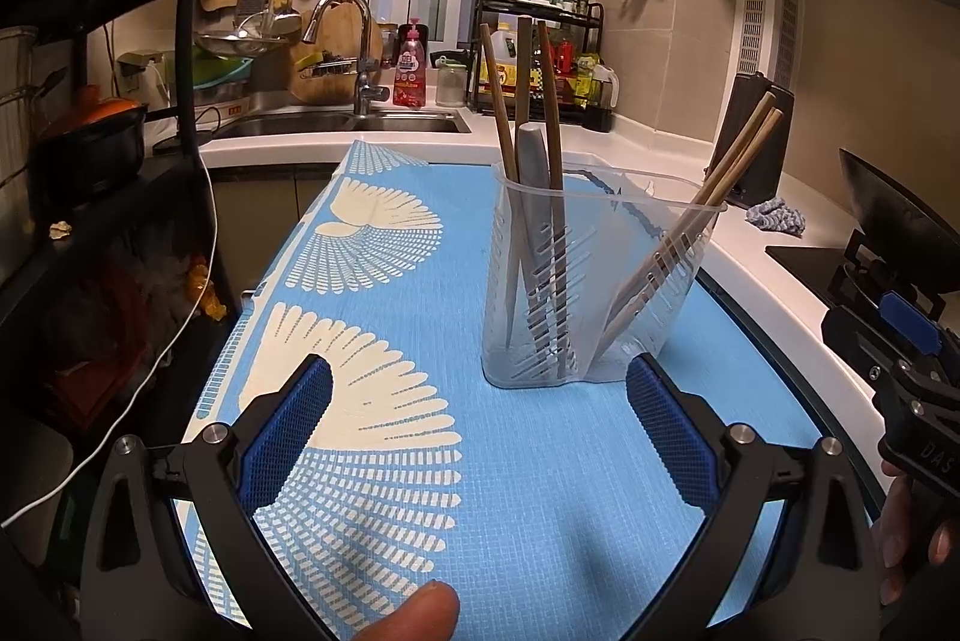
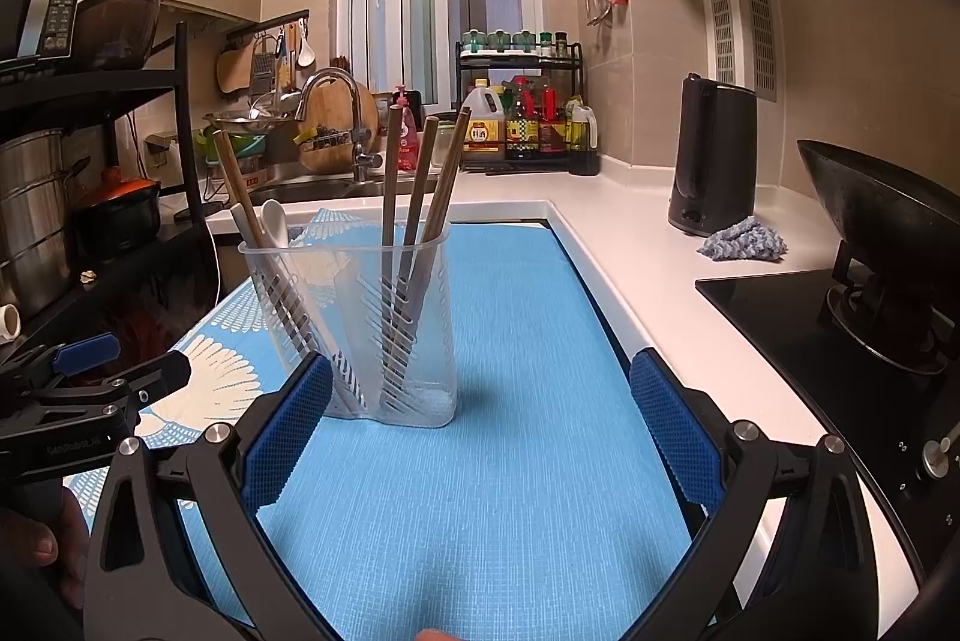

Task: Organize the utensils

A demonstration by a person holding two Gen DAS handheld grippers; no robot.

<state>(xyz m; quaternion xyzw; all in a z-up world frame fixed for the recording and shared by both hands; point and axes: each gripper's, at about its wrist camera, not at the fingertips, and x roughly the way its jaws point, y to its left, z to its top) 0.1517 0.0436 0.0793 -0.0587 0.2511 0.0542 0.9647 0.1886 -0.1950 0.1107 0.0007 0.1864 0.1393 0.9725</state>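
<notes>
While both tools hang empty over the mat, the utensils already stand sorted in their holder.

From the left wrist, the left gripper (image 1: 479,419) gapes wide; the clear utensil holder (image 1: 591,281) stands on the blue mat (image 1: 420,281), chopsticks (image 1: 690,227) leaning in its right compartment, a grey handle in the other. From the right wrist, the right gripper (image 2: 480,419) is equally spread, and only here a white spoon (image 2: 277,221) shows. Thin plastic looks light and tippy; I'd grip low on its wall.

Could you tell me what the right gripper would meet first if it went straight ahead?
Probably the clear utensil holder on the blue mat, slightly left of the open right gripper; depth is unclear.
</notes>
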